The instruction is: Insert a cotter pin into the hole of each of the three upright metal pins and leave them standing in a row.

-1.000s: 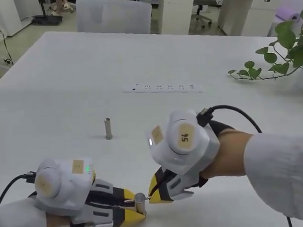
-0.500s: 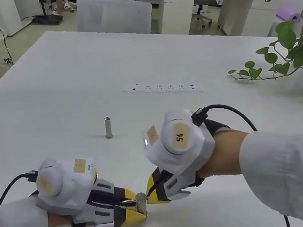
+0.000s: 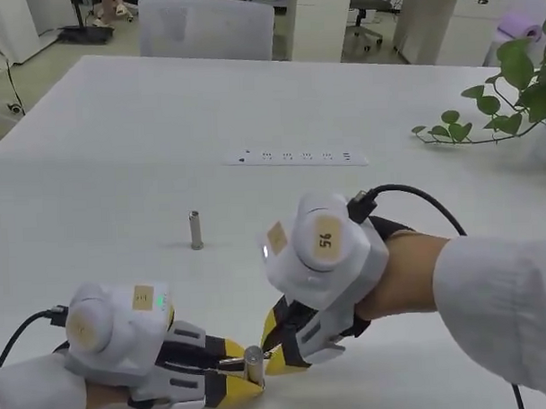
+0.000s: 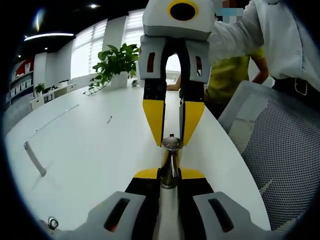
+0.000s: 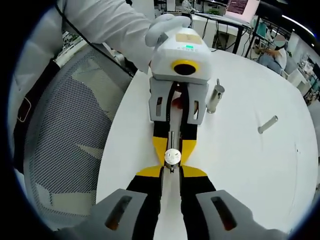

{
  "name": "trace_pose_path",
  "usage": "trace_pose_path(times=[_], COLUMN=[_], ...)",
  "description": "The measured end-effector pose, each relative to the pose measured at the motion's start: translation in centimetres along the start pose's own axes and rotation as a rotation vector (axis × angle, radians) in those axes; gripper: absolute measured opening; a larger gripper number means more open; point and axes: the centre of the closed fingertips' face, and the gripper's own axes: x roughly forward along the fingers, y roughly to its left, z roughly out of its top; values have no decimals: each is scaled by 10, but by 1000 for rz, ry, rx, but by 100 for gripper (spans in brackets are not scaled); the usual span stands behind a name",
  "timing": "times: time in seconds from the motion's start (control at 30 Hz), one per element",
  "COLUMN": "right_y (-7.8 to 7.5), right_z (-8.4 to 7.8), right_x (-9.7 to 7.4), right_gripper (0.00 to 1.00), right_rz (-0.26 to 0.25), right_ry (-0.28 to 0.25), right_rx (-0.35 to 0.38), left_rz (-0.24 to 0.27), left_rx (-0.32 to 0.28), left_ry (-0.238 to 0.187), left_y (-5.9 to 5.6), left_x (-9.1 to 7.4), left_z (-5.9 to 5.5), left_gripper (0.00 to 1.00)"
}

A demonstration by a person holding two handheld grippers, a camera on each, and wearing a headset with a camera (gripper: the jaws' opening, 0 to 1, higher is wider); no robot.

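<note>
Status, L claw [image 3: 241, 380]?
– Clamped on metal pin [image 3: 252, 358], held upright on surface [image 3: 252, 124], likely steadying for insertion. R claw [image 3: 271, 352] tips at pin head; its grip: can't tell.

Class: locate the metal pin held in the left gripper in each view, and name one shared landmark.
Head view: pin at bottom centre.
Left gripper view: pin just below centre.
Right gripper view: pin, seen end-on, at centre.
Shared landmark: white table beneath it.
</note>
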Motion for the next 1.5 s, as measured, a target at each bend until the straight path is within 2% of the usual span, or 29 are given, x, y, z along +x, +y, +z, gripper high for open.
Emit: trace_pose_path(times=[0.2,0.33,0.63,0.77,0.87,1.03,1.2,1.33,1.5], right_y=[0,0,1,3,2,2,3,5,6], right_z=[-1,-5,-14,-15,-16,-13,-9,-5,-7], right_x=[-1,-2,-3,-2,-2,-2,0,2,9], right_gripper=[16,16,17,19,22,27,32,32,33], right_rz=[-6,-11,-23,-26,-33,-41,-48,-52,-56], right_ry=[-17,-22,-39,-61,-81,-156,-217,-268,-292], right_rx=[22,42,92,120,145,221,263,275,293], left_rz=[7,14,42,61,72,77,95,129,176], left_rx=[-14,-31,-60,-79,-89,-93,-94,-99,-108], left_ry=[0,23,11,-6,-26,-43,-64,-86,-104], left_y=[0,0,2,4,2,-3,-9,-13,-20], left_x=[0,-1,-9,-12,-15,-20,-33,-50,-74], left_z=[-1,-8,-8,-6,0,5,11,14,15], left_gripper=[12,12,18,23,27,32,39,45,49])
